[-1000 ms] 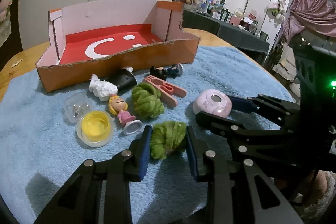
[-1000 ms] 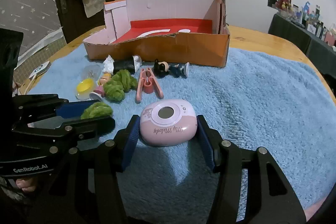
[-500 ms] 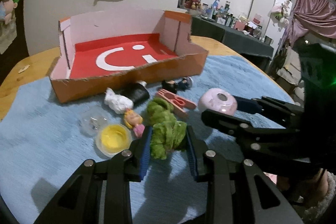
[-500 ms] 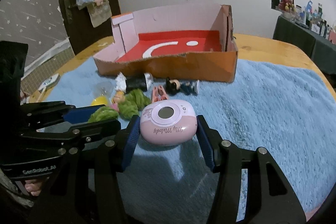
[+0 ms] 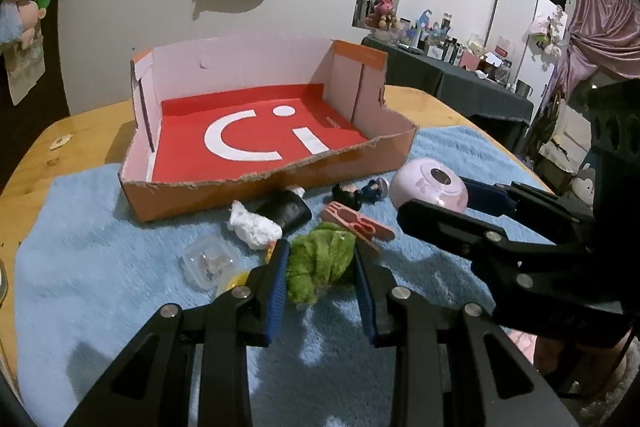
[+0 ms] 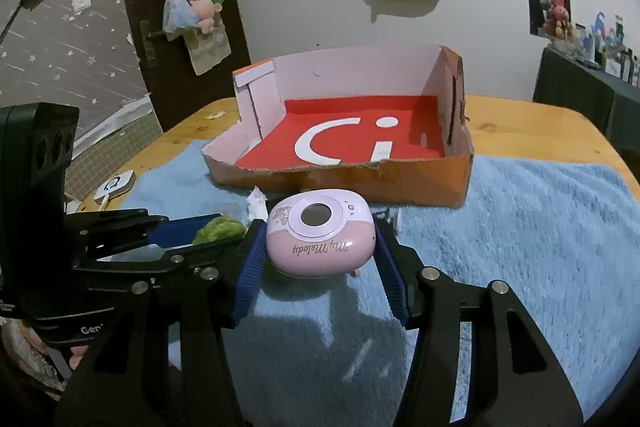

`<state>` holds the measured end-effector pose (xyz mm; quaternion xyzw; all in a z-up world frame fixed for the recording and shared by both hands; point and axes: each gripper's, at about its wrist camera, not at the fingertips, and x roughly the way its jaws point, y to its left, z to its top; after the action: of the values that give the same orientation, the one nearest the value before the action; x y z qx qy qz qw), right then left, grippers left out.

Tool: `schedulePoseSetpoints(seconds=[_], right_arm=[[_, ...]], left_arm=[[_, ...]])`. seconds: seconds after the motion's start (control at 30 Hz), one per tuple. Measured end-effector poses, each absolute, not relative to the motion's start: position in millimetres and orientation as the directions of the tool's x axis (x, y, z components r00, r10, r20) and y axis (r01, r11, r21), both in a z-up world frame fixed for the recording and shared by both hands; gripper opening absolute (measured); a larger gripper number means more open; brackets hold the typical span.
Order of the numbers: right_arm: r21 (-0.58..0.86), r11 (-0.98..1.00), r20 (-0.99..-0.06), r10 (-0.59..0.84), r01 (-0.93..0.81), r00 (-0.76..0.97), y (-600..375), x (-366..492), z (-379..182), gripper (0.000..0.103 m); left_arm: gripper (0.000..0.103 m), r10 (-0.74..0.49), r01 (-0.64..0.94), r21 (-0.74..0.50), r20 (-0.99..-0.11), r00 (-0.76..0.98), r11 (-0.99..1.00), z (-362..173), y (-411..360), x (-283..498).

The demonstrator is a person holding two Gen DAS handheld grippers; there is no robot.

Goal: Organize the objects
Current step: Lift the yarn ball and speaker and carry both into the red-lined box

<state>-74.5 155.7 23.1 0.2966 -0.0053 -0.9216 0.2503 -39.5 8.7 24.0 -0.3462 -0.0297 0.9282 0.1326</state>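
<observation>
My left gripper (image 5: 320, 251) is shut on a green fuzzy ball (image 5: 320, 265), held above the blue towel (image 5: 92, 267). In the right wrist view, my right gripper (image 6: 319, 231) is shut on a pink, rounded "My Melody" gadget (image 6: 320, 239), also lifted off the towel. Each gripper shows in the other's view: the gadget (image 5: 430, 187) at right, the green ball (image 6: 218, 229) at left. An open orange cardboard box (image 5: 260, 187) with a red floor stands just beyond both, its low front wall (image 6: 340, 183) facing me.
On the towel before the box lie crumpled white paper (image 5: 254, 227), a black roll (image 5: 288, 213), a pink clothespin (image 5: 360, 223), a small dark figurine (image 5: 354, 193), a clear plastic case (image 5: 208, 263) and a yellow lid (image 5: 236, 279). Wooden table (image 5: 80, 139) edges surround the towel.
Both grippers have risen off the towel with the green ball and the pink gadget still gripped. The items lying on the towel now sit behind and under them.
</observation>
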Motion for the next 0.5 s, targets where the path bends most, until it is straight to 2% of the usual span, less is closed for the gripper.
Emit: schedulePoseSetpoints(seconds=[0.5], right_arm=[[0.146, -0.868, -0.543, -0.471, 0.474, -0.695, 144, -89, 38, 0.051]], left_arm=[[0.032, 0.227, -0.191, -0.123, -0.585, -0.778, -0.974, 52, -6, -56]])
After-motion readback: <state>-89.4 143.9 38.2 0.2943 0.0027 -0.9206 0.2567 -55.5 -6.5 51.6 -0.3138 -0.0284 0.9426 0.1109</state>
